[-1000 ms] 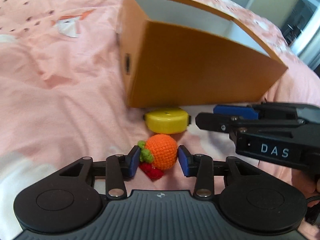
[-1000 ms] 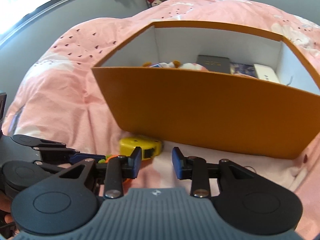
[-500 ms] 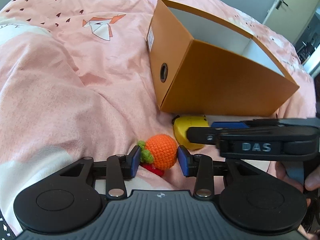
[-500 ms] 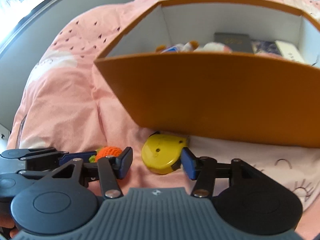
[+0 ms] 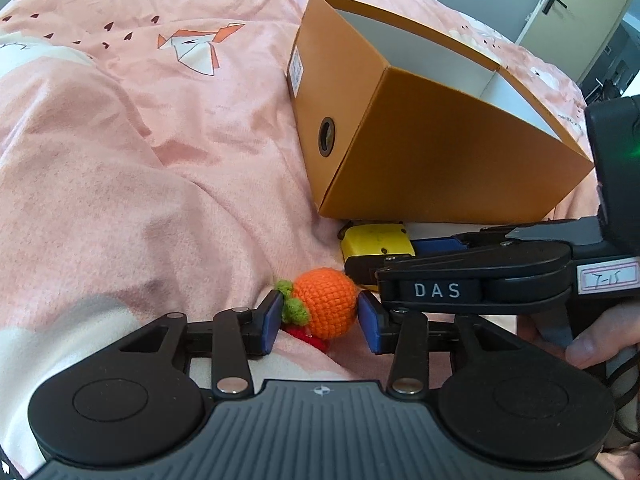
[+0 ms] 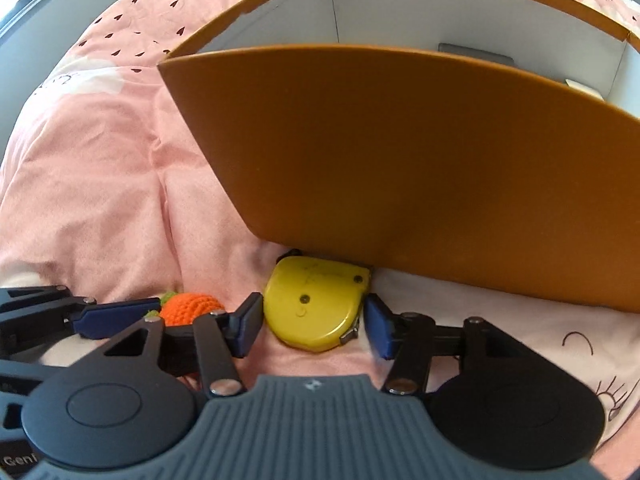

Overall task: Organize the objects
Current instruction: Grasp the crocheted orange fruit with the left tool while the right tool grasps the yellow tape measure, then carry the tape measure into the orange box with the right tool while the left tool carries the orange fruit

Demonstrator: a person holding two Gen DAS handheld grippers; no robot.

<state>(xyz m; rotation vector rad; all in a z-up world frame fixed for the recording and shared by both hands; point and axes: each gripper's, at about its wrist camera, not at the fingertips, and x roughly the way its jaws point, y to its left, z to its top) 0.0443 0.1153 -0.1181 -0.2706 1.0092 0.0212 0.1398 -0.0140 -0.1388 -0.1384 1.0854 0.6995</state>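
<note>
A crocheted orange with green leaves lies between the blue pads of my left gripper. Both pads rest against it, and the jaws are easing open. A small red crochet piece shows under it. My right gripper straddles a yellow tape measure lying on the bed against the orange cardboard box. Its jaws are closing, with slim gaps left at both pads. In the left wrist view the tape measure sits at the box's near corner, partly hidden by the right gripper's fingers.
Everything rests on a rumpled pink bedspread. The open box holds a dark flat item and a white one. A person's hand grips the right tool. A door stands beyond the bed.
The right gripper sank toward the bed and spread its jaws around the tape measure. The left view swung, so the box now sits further right. The orange stayed between the left pads.
</note>
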